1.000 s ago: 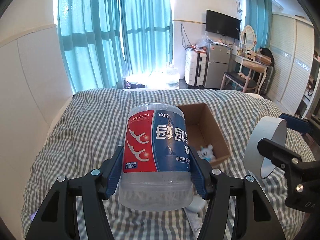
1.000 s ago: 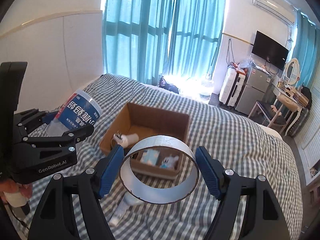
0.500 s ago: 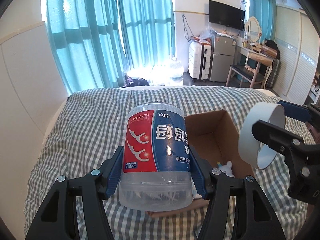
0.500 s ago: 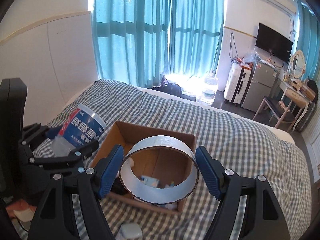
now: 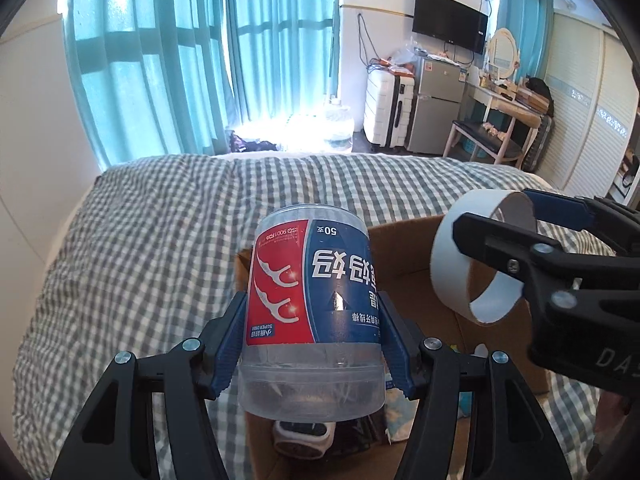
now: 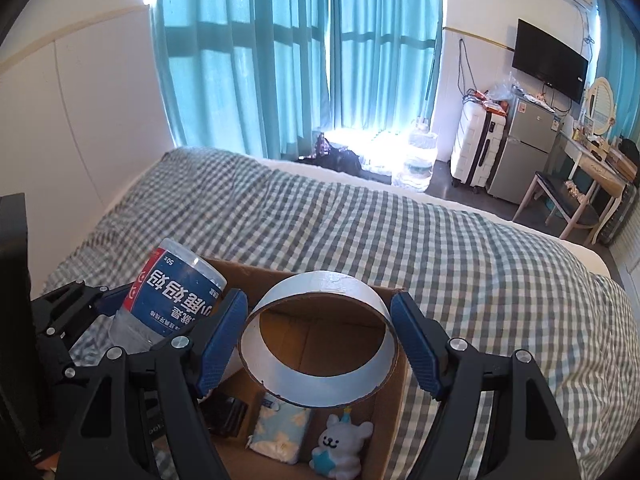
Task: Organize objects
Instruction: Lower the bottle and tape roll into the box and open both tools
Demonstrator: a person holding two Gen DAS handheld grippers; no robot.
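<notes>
My left gripper (image 5: 312, 340) is shut on a clear floss-pick jar (image 5: 314, 308) with a red and blue label, held upside down over the left part of an open cardboard box (image 5: 404, 240). The jar also shows in the right wrist view (image 6: 172, 300). My right gripper (image 6: 320, 340) is shut on a white tape roll (image 6: 320, 336), held over the box (image 6: 396, 400). The roll also shows in the left wrist view (image 5: 476, 260). Inside the box lie a small white bear toy (image 6: 340, 444), a blue patterned packet (image 6: 280, 432) and a dark item (image 6: 228, 416).
The box sits on a bed with a grey checked cover (image 6: 400, 232). A white wall panel (image 6: 80, 120) runs along the left. Teal curtains (image 6: 280, 60), a suitcase, a fridge and a desk stand beyond the bed's far end.
Both grippers have moved forward and down over the box with their objects. The box now lies right beneath them, and its contents show closer.
</notes>
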